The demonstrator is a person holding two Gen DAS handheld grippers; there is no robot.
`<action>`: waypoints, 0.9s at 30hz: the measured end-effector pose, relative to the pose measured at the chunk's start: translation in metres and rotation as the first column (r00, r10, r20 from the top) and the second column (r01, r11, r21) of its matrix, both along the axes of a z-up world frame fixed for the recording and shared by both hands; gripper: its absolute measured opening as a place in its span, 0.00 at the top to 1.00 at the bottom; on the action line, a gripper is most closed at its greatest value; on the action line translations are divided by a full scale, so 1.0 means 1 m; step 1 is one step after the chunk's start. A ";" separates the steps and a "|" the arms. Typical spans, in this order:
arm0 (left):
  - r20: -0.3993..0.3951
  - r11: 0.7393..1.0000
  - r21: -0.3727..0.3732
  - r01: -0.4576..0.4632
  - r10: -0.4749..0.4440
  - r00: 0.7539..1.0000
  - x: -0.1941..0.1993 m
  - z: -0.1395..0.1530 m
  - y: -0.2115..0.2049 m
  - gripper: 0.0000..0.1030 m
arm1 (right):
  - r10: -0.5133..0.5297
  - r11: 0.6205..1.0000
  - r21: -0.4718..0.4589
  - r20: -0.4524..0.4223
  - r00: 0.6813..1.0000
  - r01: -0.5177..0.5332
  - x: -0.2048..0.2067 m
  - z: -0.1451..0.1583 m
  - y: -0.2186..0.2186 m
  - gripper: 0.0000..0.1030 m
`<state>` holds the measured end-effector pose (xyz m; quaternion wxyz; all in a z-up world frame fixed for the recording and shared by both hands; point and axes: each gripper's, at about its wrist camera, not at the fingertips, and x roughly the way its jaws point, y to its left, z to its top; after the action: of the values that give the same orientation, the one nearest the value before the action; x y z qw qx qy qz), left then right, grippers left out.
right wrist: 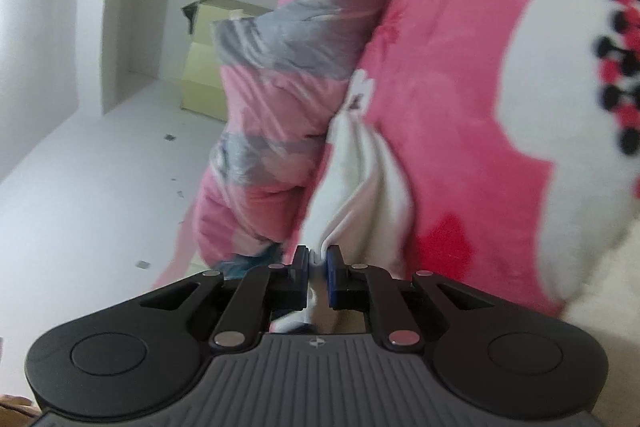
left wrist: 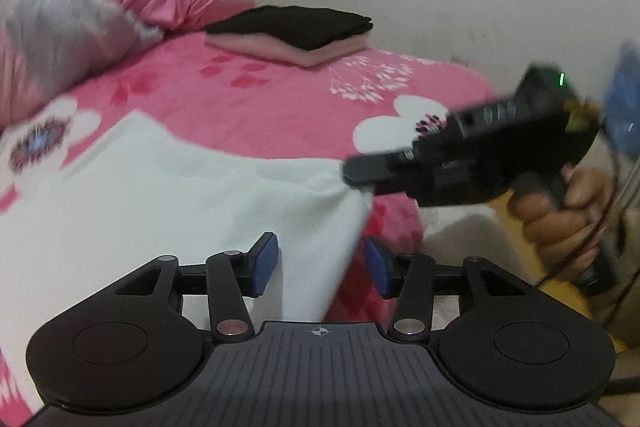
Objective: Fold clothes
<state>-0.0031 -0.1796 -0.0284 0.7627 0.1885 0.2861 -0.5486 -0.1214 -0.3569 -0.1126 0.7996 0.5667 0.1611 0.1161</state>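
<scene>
From the left wrist, the left gripper (left wrist: 320,263) hangs spread over the white garment (left wrist: 160,195) on the pink bedspread (left wrist: 248,99). From the right wrist, the right gripper (right wrist: 318,261) pinches that garment's edge.

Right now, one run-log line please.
left gripper open at white garment edge | right gripper shut on its corner | folded stack behind

The light was soft and even, with no strong shadows or shiny spots. Both pictures bent round at the edges, with dark corners. The right gripper (left wrist: 360,173) looked smeared, and so did the grey and pink quilt (left wrist: 60,39). The flowered blanket (right wrist: 480,87) looked fuzzy.
</scene>
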 end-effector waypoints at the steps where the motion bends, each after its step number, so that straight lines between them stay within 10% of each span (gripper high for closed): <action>1: 0.019 1.000 -0.001 -0.002 0.002 1.000 -0.001 -0.003 -0.005 0.53 | 0.009 1.000 -0.001 0.008 1.000 -0.009 0.003 0.003 0.001 0.91; 4: 0.037 0.999 -0.033 -0.030 0.031 0.999 0.003 -0.007 -0.012 0.54 | 0.037 0.999 0.006 0.024 0.999 -0.037 0.011 0.008 0.006 0.90; 9: -0.068 0.987 -0.098 -0.130 0.123 0.990 0.026 0.000 -0.003 0.87 | -0.023 1.000 -0.009 -0.042 0.999 0.023 -0.002 0.003 -0.002 0.87; 18: -0.230 0.917 -0.252 -0.309 0.253 0.940 0.058 0.015 0.031 0.90 | -0.040 0.997 -0.070 -0.176 0.984 0.028 0.001 -0.010 0.010 0.62; 27: -0.349 0.849 -0.267 -0.456 0.356 0.867 0.086 0.002 0.059 0.90 | 0.112 0.945 -0.315 0.061 0.992 -0.088 0.007 0.041 0.061 0.69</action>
<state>0.0828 -0.1207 -0.0260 0.8333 -0.0933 0.3280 -0.4351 -0.1144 -0.2963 -0.0717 0.8778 0.4196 0.1744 0.1518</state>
